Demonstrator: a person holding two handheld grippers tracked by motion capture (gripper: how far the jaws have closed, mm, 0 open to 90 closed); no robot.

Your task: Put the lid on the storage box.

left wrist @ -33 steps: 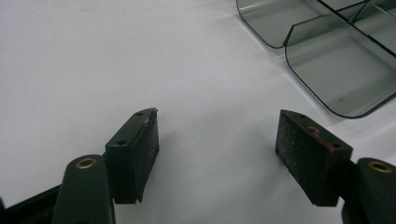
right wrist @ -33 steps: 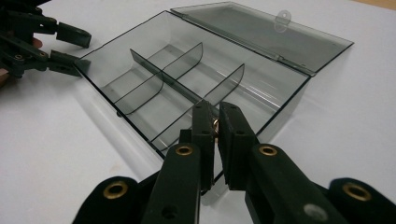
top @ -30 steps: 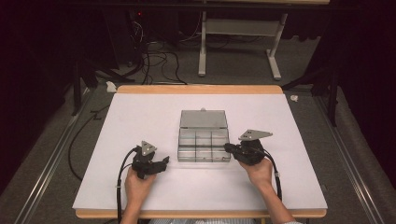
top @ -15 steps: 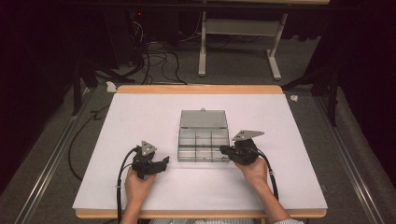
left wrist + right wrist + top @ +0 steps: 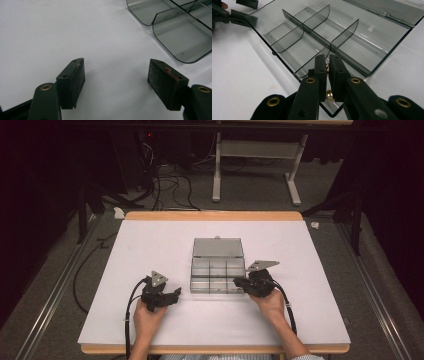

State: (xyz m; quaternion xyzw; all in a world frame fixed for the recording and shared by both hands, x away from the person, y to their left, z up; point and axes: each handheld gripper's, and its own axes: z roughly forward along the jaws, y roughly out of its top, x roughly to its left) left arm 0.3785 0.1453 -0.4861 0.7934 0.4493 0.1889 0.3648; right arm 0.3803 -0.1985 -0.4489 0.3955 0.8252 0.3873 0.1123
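Note:
A clear grey plastic compartment box [image 5: 216, 272] lies open at the table's middle, its lid [image 5: 218, 247] folded back flat behind it. Crossing dividers [image 5: 317, 32] split it into several empty cells. My right gripper [image 5: 239, 283] is at the box's front right corner. In the right gripper view its jaws [image 5: 327, 58] stand almost together over the box's near wall; I cannot tell whether anything tiny sits between them. My left gripper [image 5: 175, 293] rests on the table to the left of the box, open, with bare table between its pads [image 5: 116, 75]. A corner of the box [image 5: 180, 37] lies ahead of it.
The white table top [image 5: 150, 245] has a wooden edge [image 5: 215, 215] at the far side. Cables trail from both grippers toward the person. A metal stand [image 5: 255, 150] and floor cables lie beyond the table. The left gripper's jaws [image 5: 239, 10] show beyond the box.
My right gripper has moved a little to the left, up to the box's front right corner. The left gripper has stayed in place.

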